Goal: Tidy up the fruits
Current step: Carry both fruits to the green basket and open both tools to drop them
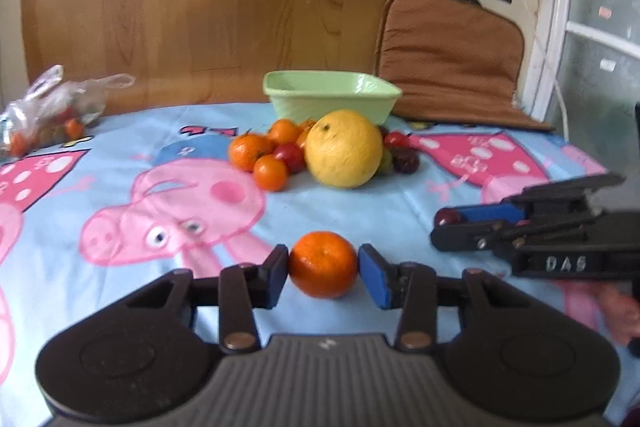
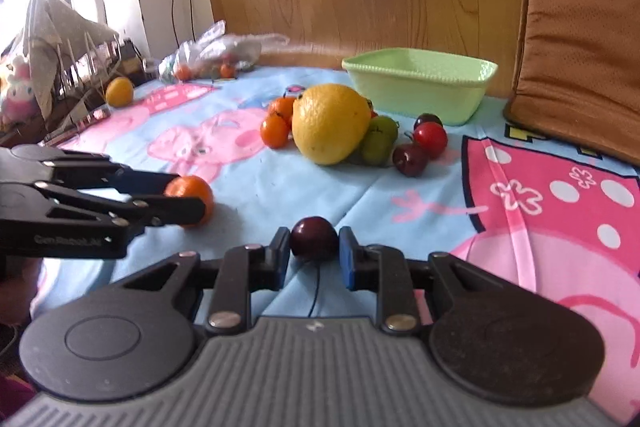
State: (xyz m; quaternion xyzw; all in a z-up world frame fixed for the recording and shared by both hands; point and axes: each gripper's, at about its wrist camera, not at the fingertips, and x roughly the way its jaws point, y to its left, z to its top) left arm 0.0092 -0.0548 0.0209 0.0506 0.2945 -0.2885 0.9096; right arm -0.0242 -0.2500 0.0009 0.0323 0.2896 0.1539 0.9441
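In the left wrist view, your left gripper (image 1: 323, 273) was nearest, its blue pads pressed on a small orange (image 1: 323, 264) at the near edge of the table (image 1: 120, 267). Your right gripper (image 1: 444, 223) pinched a dark cherry (image 1: 445, 217) by the right edge. The fruit pile (image 1: 320, 151) sat mid-table, and the green bowl (image 1: 332, 97) stood just behind it at the far edge.

In the right wrist view, your right gripper (image 2: 314, 247) was clamped on the cherry (image 2: 314, 238). Your left gripper (image 2: 188, 201) held the orange (image 2: 192, 191).

You needed to squeeze softly, lift straight up, go over the big yellow fruit (image 2: 330, 123), and let go low inside the bowl (image 2: 420, 83).
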